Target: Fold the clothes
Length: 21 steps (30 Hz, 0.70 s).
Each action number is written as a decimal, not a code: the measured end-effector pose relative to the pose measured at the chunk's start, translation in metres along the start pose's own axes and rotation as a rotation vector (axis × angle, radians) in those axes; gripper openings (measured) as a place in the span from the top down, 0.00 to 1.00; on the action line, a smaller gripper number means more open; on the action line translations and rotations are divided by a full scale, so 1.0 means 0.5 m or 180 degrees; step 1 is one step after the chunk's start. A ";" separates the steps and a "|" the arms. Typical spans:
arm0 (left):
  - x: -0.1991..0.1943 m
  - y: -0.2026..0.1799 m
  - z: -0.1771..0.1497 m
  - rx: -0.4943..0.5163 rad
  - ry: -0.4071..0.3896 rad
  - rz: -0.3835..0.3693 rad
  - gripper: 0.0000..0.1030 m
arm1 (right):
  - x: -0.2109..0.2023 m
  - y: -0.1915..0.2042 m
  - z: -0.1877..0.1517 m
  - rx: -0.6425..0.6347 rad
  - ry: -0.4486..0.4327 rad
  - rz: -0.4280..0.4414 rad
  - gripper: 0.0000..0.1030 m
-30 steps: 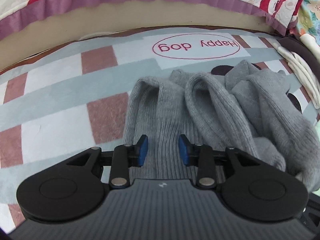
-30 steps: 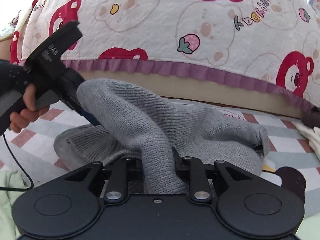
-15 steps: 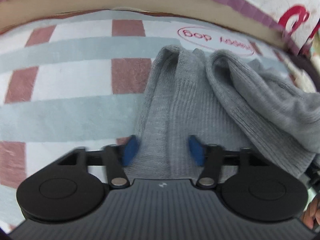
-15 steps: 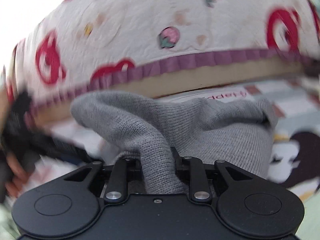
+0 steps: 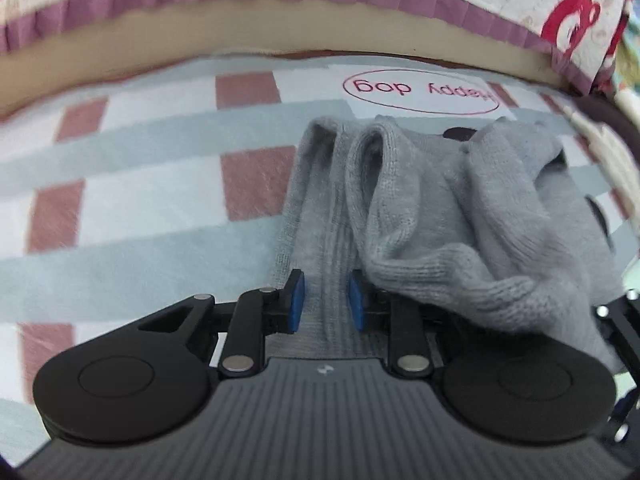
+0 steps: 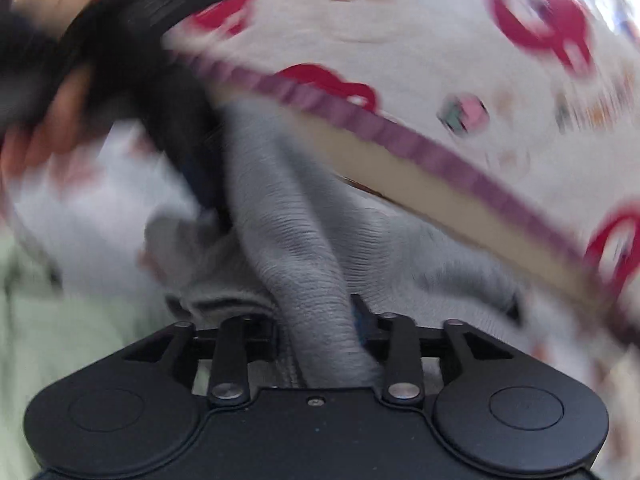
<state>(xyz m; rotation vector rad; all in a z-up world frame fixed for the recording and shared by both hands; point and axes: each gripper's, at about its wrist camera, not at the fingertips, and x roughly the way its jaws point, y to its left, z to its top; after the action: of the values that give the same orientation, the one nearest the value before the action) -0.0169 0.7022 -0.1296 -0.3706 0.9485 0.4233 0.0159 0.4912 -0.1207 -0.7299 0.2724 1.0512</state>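
My left gripper (image 5: 326, 300) is closing around a ribbed strip of the grey sweater (image 5: 440, 216) bunched on the checked blanket (image 5: 140, 208), right gripper (image 6: 320, 332) opening with knit between; risk: fold slips out, collapses.

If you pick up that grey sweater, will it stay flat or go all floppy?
Probably floppy: the grey sweater already lies in soft, drooping folds on the checked blanket. Its ribbed knit looks grippy, so it likely won't slip easily.
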 end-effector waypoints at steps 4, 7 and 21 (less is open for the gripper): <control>-0.055 0.002 0.007 -0.0002 -0.0108 0.0137 0.76 | 0.001 -0.008 -0.002 0.0161 -0.0025 -0.0028 0.58; -0.103 0.039 0.004 -0.0331 -0.0245 0.0031 0.70 | -0.004 -0.055 0.002 0.0794 -0.0046 0.0175 0.55; -0.071 0.014 -0.036 -0.0852 -0.0181 -0.0926 0.49 | -0.125 -0.088 -0.054 0.0890 -0.0386 0.1040 0.41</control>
<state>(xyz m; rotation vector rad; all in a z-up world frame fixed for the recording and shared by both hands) -0.0512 0.6933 -0.1102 -0.7263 0.7687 0.2922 0.0268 0.4176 -0.0889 -0.3739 0.4341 1.3295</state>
